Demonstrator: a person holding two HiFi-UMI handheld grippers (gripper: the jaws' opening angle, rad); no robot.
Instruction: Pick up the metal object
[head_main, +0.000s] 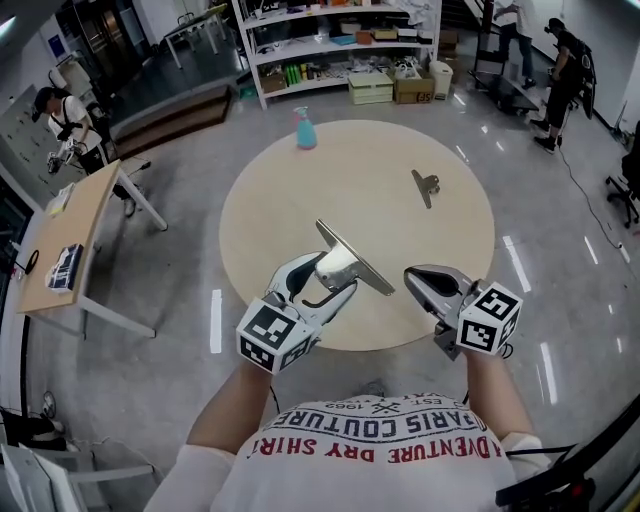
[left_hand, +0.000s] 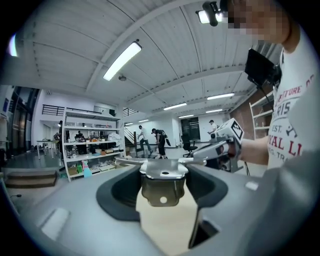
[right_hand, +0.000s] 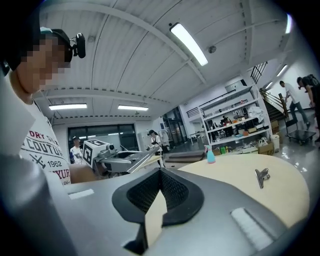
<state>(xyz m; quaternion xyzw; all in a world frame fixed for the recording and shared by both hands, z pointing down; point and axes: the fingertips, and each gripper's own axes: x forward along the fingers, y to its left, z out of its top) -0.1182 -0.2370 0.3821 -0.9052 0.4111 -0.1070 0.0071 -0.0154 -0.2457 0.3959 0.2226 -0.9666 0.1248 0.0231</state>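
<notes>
A round bench (head_main: 262, 205) carries a blue spray bottle (head_main: 305, 129), upright near its far edge, left of centre. A spring clip (head_main: 426, 187) lies toward the far right edge, well apart from the bottle. Beyond the bench stands a shelving unit (head_main: 330, 45). A rectangular desk (head_main: 70, 235) stands at left.

Left gripper (left_hand: 163, 196) clamps metal object (left_hand: 161, 184) (right gripper (left_hand: 201, 152) visible beyond).
</notes>
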